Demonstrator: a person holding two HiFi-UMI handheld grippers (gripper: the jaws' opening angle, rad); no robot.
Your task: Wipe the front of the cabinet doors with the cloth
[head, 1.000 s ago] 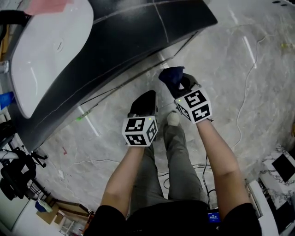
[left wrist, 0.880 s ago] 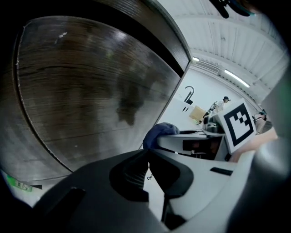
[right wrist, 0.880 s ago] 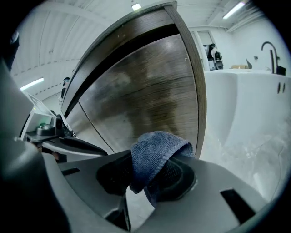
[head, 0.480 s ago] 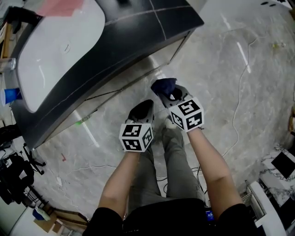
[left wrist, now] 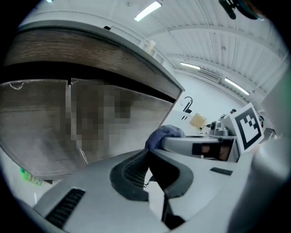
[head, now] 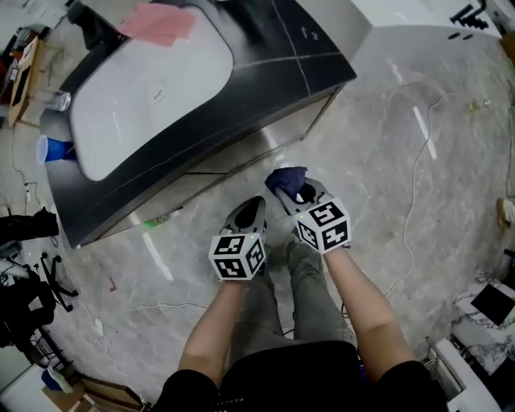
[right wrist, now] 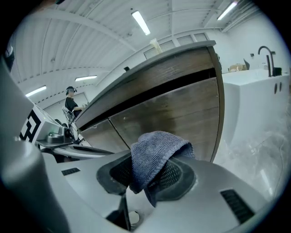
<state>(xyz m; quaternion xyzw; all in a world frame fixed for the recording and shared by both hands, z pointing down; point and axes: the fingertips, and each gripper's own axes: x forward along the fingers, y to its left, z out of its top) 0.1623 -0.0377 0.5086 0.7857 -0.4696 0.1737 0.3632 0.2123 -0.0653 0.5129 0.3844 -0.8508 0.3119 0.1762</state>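
Head view: looks steeply down on the cabinet (head: 265,76), dark-topped, with a white sink (head: 137,105) set into that top and a pink rag (head: 157,24) at the cabinet's far edge. Shows a blue cup (head: 50,150) at the cabinet's left end. Finds the left gripper (head: 248,216) and the right gripper (head: 302,195) side by side over the marble floor (head: 418,161) in front of the cabinet doors (head: 241,157), near them but apart from them. Puts the dark blue cloth (head: 283,179) at the right gripper's tip, on the side facing the cabinet.

Left gripper view: jaws of the left gripper (left wrist: 148,157) pressed together, nothing between them. Cabinet doors (left wrist: 32,123) ahead and to the left; cloth (left wrist: 163,135) and right gripper (left wrist: 195,145) just off the cabinet's right edge.

Right gripper view: jaws of the right gripper (right wrist: 145,179) pinching the cloth (right wrist: 154,157), with a fold draped over the pads. Wood-grain cabinet doors (right wrist: 182,113) straight ahead, clear of the cloth. Left gripper (right wrist: 68,141) low before the cabinet's left part.
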